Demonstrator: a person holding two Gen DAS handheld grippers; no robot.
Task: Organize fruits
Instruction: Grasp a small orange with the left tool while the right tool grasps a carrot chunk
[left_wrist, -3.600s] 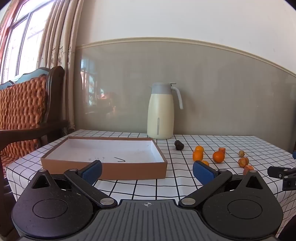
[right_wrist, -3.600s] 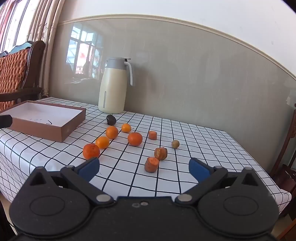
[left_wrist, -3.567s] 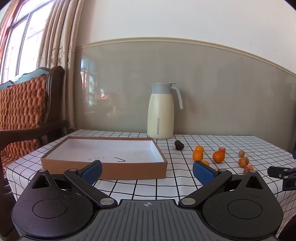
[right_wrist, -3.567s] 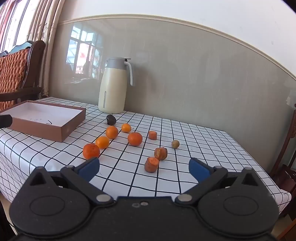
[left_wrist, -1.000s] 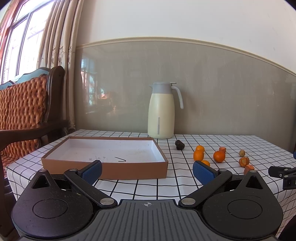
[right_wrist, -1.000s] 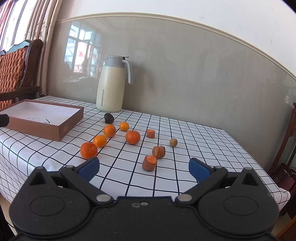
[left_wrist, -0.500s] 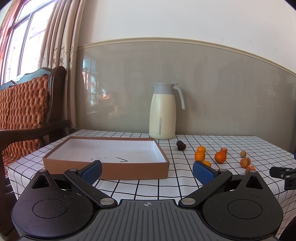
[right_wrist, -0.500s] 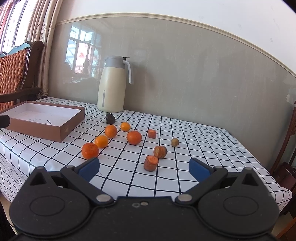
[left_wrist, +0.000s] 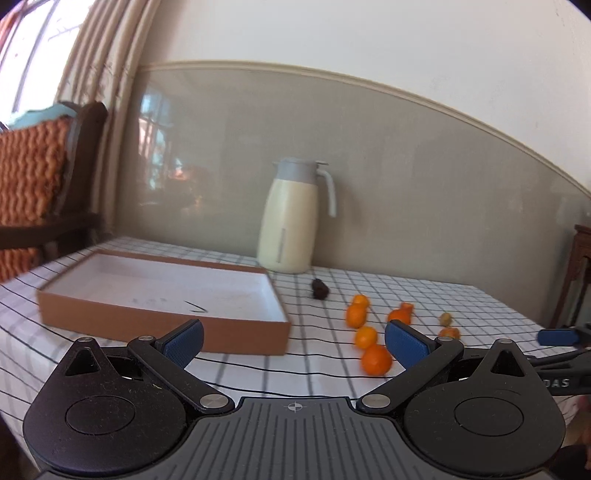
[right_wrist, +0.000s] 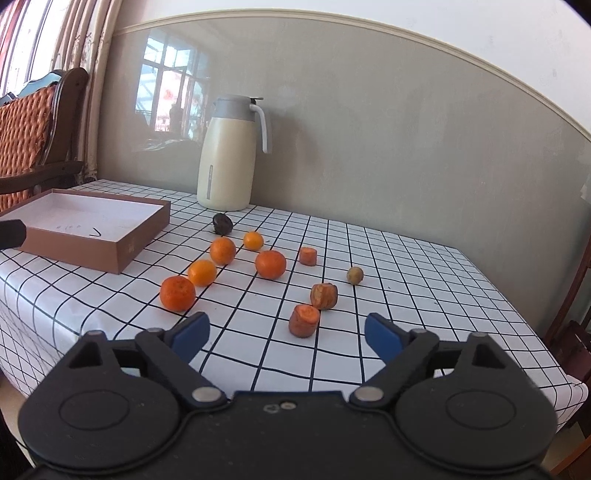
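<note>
Several oranges lie loose on the checked tablecloth, the nearest orange at front left and another orange mid-table. A carrot stub sits just ahead of my right gripper, whose jaws are closing with nothing between them. Beyond it lie a brown fruit piece, a second carrot stub, a small green-brown fruit and a dark fruit. My left gripper is open and empty, short of the brown box; the nearest orange lies by its right finger.
A cream thermos jug stands at the back by the wall. A wooden chair with an orange cushion is at the left. The right gripper's blue fingertip shows at the left wrist view's right edge. The table's front edge runs close below the right gripper.
The left wrist view has swung and rolled, so the table tilts and the oranges sit nearer its right finger. The right gripper's jaws have narrowed slightly; the fruits have not moved.
</note>
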